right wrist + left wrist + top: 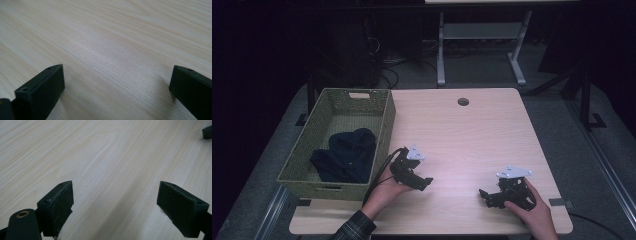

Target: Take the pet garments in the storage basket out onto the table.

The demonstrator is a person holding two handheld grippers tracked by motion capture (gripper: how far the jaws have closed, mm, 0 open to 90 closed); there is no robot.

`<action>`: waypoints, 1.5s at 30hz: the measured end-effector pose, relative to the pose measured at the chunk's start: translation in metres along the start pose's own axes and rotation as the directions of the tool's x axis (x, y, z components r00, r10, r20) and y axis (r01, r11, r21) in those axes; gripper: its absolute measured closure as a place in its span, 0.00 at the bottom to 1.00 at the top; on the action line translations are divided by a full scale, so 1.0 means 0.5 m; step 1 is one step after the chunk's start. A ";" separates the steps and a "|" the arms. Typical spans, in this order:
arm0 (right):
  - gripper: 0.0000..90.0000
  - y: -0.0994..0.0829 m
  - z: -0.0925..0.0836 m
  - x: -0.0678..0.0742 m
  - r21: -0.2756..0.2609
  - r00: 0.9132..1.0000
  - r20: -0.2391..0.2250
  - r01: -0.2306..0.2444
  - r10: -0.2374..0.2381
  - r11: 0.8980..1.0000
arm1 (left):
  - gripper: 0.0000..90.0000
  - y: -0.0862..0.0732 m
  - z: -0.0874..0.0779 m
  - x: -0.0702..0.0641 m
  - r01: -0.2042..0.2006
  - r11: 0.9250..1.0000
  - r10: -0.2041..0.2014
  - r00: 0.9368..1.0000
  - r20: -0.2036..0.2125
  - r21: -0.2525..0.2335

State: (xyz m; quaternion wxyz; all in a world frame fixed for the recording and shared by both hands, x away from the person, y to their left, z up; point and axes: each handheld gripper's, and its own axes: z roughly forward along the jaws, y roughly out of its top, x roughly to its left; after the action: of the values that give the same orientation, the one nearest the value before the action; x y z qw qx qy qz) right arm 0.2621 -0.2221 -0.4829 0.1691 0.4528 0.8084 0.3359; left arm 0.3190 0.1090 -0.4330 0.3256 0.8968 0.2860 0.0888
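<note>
Two grippers rest on the desk (462, 130) near its front edge, each in a person's hand. The left gripper (426, 182) sits just beside the basket (384, 125), jaws spread wide over bare wood. The right gripper (484, 195), toward the front right corner, is likewise spread and empty. Farther back, at the left edge, dark clothing (346, 155) lies inside the basket.

Two hand-held grippers rest low over a pale wooden table (462, 135): the left gripper (426, 182) near a green woven basket (384, 127) holding a dark garment (346, 155), the right gripper (484, 196) well apart at the near right.
</note>
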 end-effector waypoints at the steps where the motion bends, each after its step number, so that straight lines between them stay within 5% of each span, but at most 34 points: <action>1: 0.00 0.000 0.000 0.000 0.000 1.000 0.000 0.000 0.000 1.000 | 0.15 0.000 0.000 0.000 0.000 1.000 0.000 1.000 0.000 0.000; 45: 0.00 0.000 0.000 0.000 -0.001 1.000 0.000 0.000 0.000 1.000 | 0.15 0.077 -0.088 0.018 -0.014 0.998 0.016 0.999 0.040 -0.059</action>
State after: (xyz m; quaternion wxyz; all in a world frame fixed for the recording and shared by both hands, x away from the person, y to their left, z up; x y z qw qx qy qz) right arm 0.2622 -0.2221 -0.4829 0.1694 0.4529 0.8082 0.3363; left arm 0.3285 0.1135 -0.3749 0.3569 0.8906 0.2698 0.0814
